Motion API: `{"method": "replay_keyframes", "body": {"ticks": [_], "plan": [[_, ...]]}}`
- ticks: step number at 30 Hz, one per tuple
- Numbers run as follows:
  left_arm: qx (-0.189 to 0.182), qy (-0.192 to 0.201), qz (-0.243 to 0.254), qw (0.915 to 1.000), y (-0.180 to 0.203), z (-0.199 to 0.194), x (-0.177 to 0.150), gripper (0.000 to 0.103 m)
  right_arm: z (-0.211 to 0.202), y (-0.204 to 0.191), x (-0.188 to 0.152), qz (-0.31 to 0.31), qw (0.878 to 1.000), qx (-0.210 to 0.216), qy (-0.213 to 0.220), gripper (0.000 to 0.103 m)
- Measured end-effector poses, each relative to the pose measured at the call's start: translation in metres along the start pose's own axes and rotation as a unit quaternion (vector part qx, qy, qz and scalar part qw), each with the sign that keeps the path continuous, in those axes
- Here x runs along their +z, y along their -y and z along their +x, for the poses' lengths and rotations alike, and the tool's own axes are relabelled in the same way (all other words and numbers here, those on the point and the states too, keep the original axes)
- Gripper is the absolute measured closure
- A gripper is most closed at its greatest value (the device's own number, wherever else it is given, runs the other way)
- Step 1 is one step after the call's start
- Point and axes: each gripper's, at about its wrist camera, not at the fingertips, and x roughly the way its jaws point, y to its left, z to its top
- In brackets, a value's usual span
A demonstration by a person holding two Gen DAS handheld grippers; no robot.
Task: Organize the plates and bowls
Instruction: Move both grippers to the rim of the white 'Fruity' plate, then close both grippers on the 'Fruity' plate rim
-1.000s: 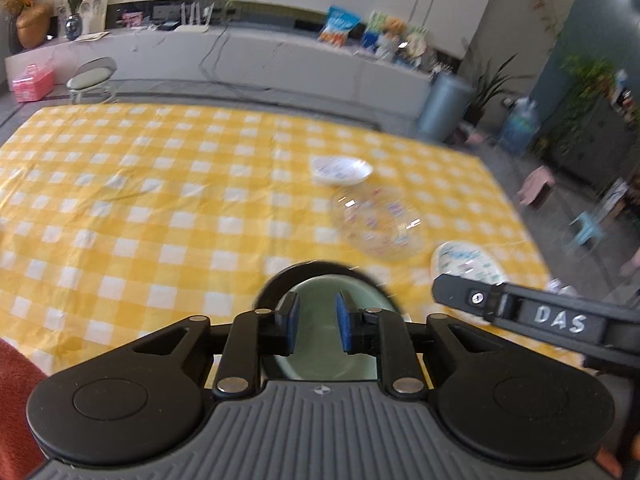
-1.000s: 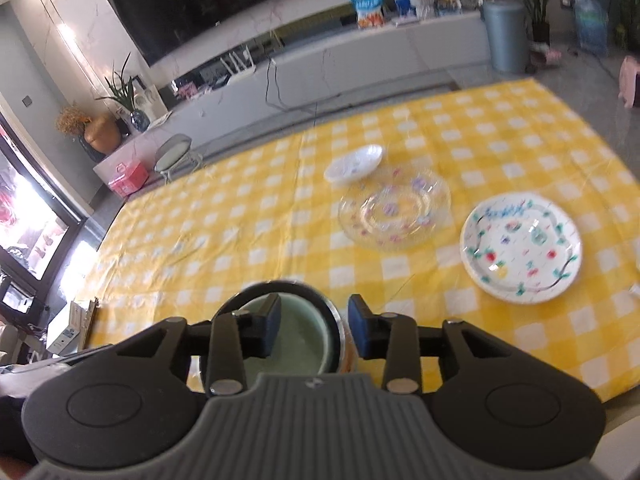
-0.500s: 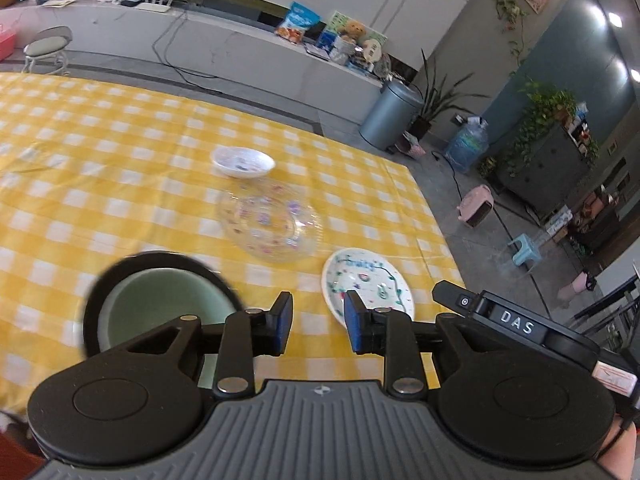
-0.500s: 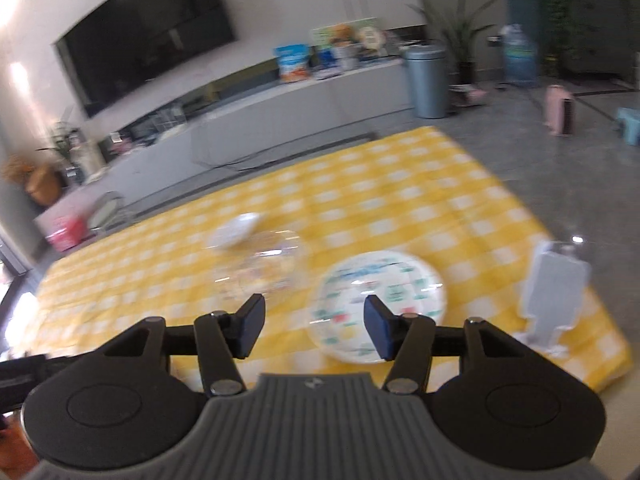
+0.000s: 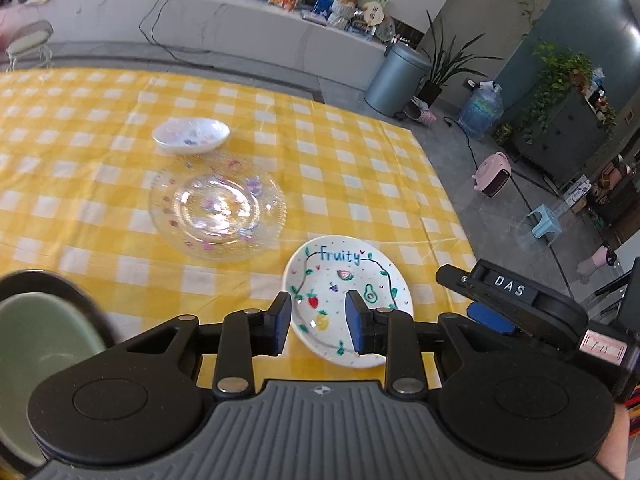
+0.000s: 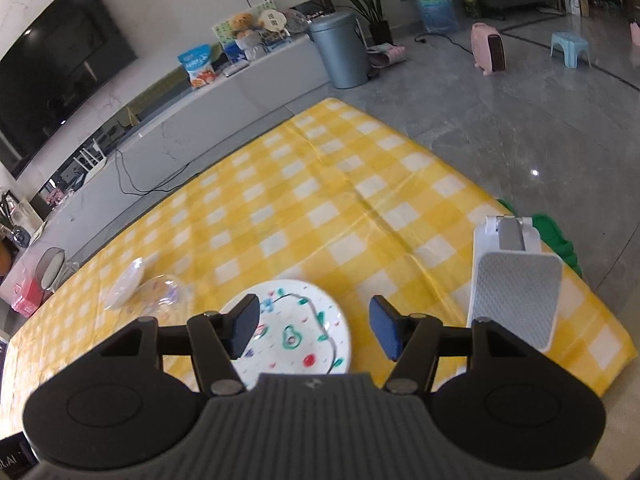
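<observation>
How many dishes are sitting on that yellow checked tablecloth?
4. A green bowl at the near left edge, a clear glass plate mid-table, a small white dish behind it, and the "Fruity" plate near right. More may lie outside view.

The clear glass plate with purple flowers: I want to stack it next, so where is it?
In the left wrist view the clear glass plate lies left of centre on the yellow checked tablecloth, between the small white dish and the white "Fruity" plate.

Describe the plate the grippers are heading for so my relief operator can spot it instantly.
On the yellow checked tablecloth, look at the near right part of the table, in front of the clear glass plate. There lies a white plate with hand-drawn fruit and a green vine. It alone carries the blue word "Fruity"; the small white dish beyond has only faint marks.
</observation>
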Motion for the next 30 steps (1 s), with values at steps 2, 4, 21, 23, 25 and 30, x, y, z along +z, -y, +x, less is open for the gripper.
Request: {"method": "replay_keyframes", "body": {"ticks": [2,4,21,23,25,30], "plan": [[0.002,-0.004,-0.007,1.0,0.001,0.013,0.003,0.069,0.01,0.004,0.002,-0.007,1.0,0.009,-0.002,0.043],[0.008,-0.006,-0.011,0.9999,-0.001,0.026,0.004,0.068,0.02,0.012,0.003,-0.013,1.0,0.012,-0.003,0.044],[0.039,-0.038,-0.027,0.9982,-0.014,0.092,-0.002,0.068,0.067,0.052,-0.005,0.055,0.993,0.072,-0.081,0.075],[0.033,-0.037,-0.032,0.9983,-0.016,0.094,-0.003,0.068,0.07,0.054,-0.005,0.065,0.991,0.082,-0.089,0.079],[0.027,-0.036,-0.035,0.9984,-0.017,0.094,-0.004,0.07,0.071,0.055,-0.006,0.071,0.989,0.089,-0.094,0.083],[0.026,-0.036,-0.033,0.9985,-0.018,0.097,-0.006,0.075,0.072,0.056,-0.007,0.073,0.989,0.089,-0.097,0.091]]}}
